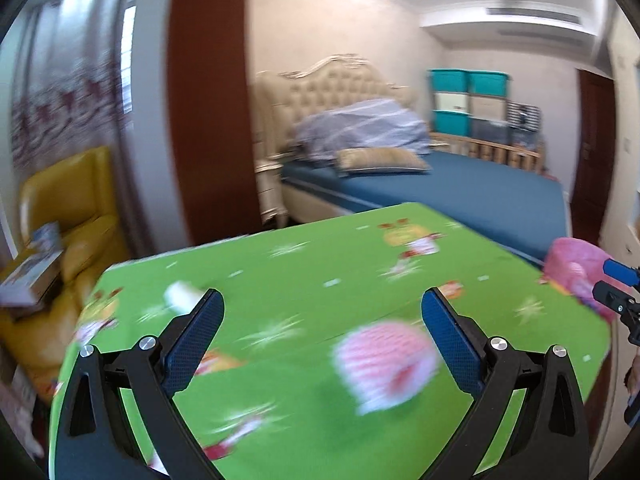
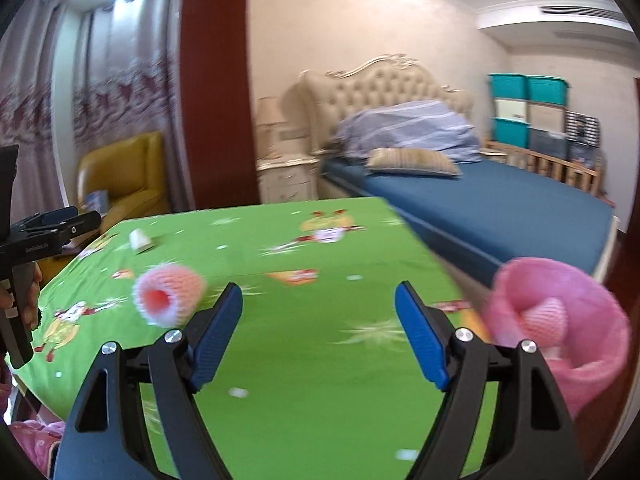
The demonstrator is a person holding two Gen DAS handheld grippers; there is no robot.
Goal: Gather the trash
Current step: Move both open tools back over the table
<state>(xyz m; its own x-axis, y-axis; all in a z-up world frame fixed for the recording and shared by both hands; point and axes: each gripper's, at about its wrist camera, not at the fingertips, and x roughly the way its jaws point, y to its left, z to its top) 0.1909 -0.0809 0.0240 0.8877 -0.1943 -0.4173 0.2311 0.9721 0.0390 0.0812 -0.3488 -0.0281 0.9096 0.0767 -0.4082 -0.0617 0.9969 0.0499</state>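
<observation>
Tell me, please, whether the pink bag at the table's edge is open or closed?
Open. In the right wrist view the pink bag gapes at its mouth, and a pink foam fruit net shows inside it.

The left gripper points forward and slightly down, its blue-padded jaws spread wide with nothing between them; from the right wrist view its black body shows at the left edge, gripped by a hand; the right gripper is likewise angled down, jaws apart and empty; its tip shows at the right edge of the left view.
</observation>
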